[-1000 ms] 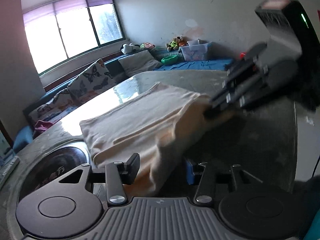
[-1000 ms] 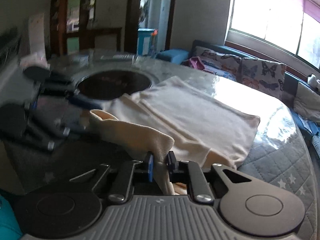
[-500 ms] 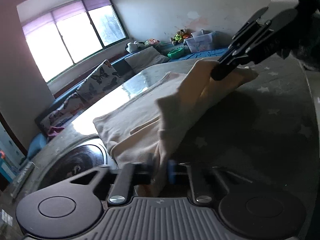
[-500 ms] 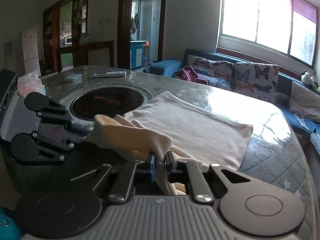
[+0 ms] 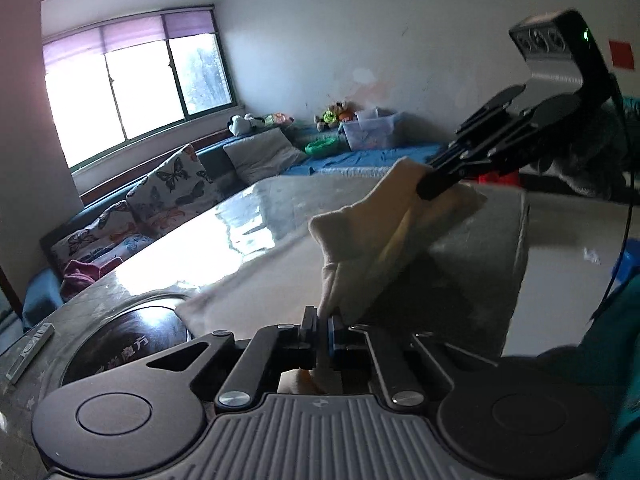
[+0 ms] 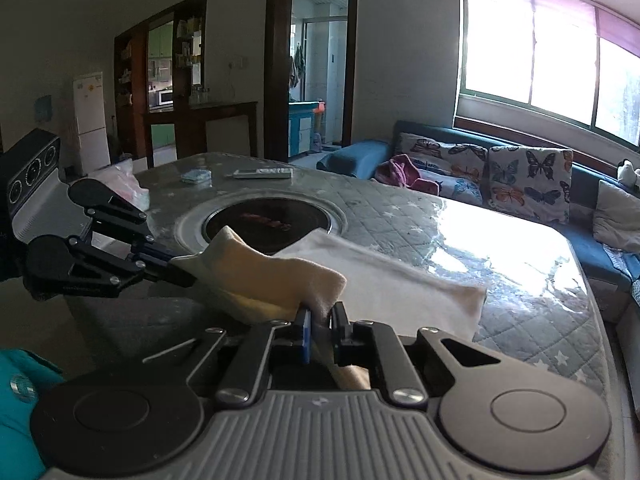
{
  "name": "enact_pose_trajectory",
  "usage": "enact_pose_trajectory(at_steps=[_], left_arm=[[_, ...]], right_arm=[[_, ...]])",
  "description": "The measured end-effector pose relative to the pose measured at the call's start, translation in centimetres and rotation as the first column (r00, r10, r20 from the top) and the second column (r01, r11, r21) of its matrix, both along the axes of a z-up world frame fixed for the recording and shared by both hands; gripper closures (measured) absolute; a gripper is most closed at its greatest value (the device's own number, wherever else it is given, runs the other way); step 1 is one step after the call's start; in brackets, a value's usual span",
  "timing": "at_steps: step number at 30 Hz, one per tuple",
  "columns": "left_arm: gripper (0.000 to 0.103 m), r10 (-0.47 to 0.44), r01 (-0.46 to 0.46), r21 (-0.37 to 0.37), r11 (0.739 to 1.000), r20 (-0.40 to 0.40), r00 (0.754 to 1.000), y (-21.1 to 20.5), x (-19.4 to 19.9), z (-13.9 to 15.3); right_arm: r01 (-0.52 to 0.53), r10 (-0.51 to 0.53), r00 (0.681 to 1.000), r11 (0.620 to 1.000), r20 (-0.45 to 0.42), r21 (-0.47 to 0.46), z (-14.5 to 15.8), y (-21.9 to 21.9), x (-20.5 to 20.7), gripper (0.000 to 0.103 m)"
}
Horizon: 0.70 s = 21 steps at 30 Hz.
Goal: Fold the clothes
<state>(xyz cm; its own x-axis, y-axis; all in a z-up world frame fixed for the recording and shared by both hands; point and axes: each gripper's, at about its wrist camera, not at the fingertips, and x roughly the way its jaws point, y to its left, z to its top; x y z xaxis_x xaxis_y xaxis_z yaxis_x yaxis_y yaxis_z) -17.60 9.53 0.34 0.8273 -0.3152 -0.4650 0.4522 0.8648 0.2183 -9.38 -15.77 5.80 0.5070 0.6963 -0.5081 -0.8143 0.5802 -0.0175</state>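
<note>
A cream garment (image 5: 360, 248) (image 6: 384, 280) lies partly folded on the quilted table (image 6: 520, 300), its near edge lifted off the surface. My left gripper (image 5: 323, 322) is shut on one corner of that edge; it also shows in the right wrist view, left gripper (image 6: 188, 270). My right gripper (image 6: 320, 320) is shut on the other corner, and appears at the upper right as right gripper (image 5: 424, 190). The cloth hangs stretched between the two grips. The far part of the garment still rests flat on the table.
A round black hotplate (image 6: 268, 220) is set into the table beyond the garment. A remote (image 6: 262, 173), a small blue packet (image 6: 196, 176) and a pink bag (image 6: 128, 184) lie at the far side. A sofa with butterfly cushions (image 6: 528, 184) runs under the window.
The left gripper closed on the garment's near corner. Both grippers then rose and carried the near edge up and forward over the rest of the cloth.
</note>
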Motion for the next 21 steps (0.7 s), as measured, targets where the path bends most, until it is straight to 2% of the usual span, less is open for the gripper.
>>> enact_pose_trajectory(at_steps=[5, 9, 12, 16, 21], left_arm=[[0.098, 0.038, -0.037, -0.019, 0.999, 0.024, 0.999, 0.3, 2.5, 1.5], [0.098, 0.085, -0.085, -0.008, 0.996, 0.031, 0.996, 0.9, 7.0, 1.9], [0.098, 0.134, -0.134, -0.008, 0.991, -0.007, 0.991, 1.7, 10.9, 1.3], [0.097, 0.214, -0.214, 0.013, 0.977, -0.062, 0.975, 2.6, 15.9, -0.3], [0.096, 0.323, -0.323, 0.026, 0.946, -0.156, 0.934, 3.4, 20.0, -3.6]], right_arm=[[0.002, -0.002, 1.0, 1.0, 0.017, 0.01, 1.8, 0.9, 2.6, 0.094], [0.01, -0.01, 0.999, 1.0, 0.03, -0.011, 2.4, 2.8, 6.8, 0.094], [0.016, -0.015, 0.999, 0.998, 0.034, -0.054, 2.1, 5.0, 10.6, 0.094], [0.042, -0.042, 0.999, 0.993, 0.006, -0.109, -0.3, 8.0, 15.1, 0.094], [0.11, -0.117, 0.991, 0.986, -0.057, -0.123, -5.1, 10.1, 18.8, 0.092]])
